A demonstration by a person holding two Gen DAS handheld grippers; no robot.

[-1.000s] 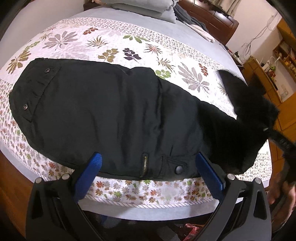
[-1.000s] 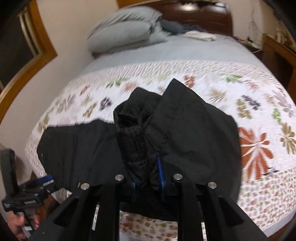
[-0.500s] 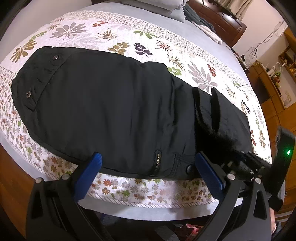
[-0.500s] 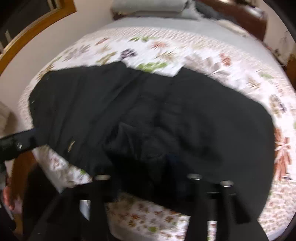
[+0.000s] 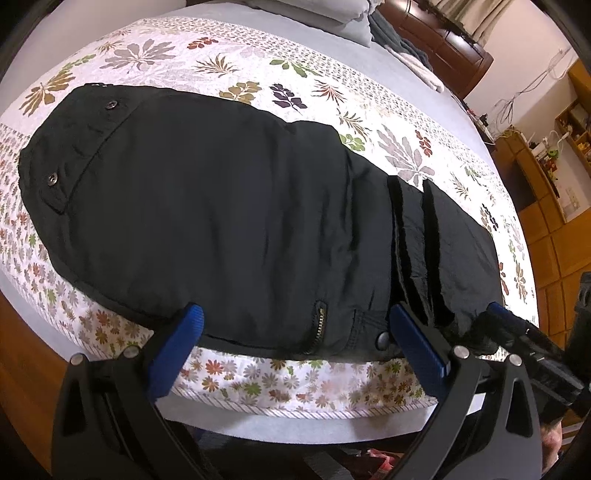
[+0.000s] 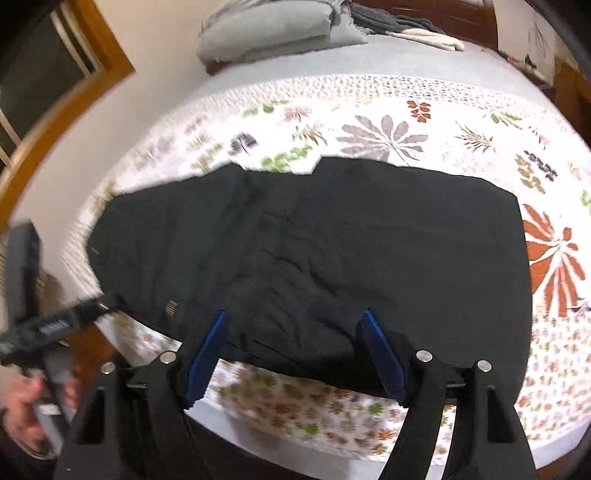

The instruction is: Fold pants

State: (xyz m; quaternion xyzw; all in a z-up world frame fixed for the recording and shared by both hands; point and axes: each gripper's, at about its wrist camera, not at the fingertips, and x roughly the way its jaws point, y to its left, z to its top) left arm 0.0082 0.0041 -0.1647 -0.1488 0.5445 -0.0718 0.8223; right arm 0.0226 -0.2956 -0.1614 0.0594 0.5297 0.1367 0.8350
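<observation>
Black pants (image 5: 221, 203) lie flat across the floral bedspread (image 5: 369, 122), with the snap-button waistband at the left. Their leg ends (image 5: 417, 236) lie folded back on top, right of the zip (image 5: 317, 325). My left gripper (image 5: 295, 325) hovers open over the pants' near edge, with nothing pinched. In the right wrist view the pants (image 6: 332, 240) fill the middle. My right gripper (image 6: 295, 336) stands over their near edge with its jaws opening. Fabric lies below the blue pads (image 6: 207, 350), but they do not press on it.
The bed's front edge (image 5: 295, 402) runs just under both grippers. Grey pillows (image 6: 266, 33) and loose clothes lie at the head of the bed. Wooden cabinets (image 5: 554, 206) stand to the right. A hand (image 6: 22, 406) holds the left gripper's handle at the left.
The right gripper carried the leg ends leftward over the pants, lowered them and let go; its jaws went from shut on the fabric to open. The left gripper stayed open and nearly still.
</observation>
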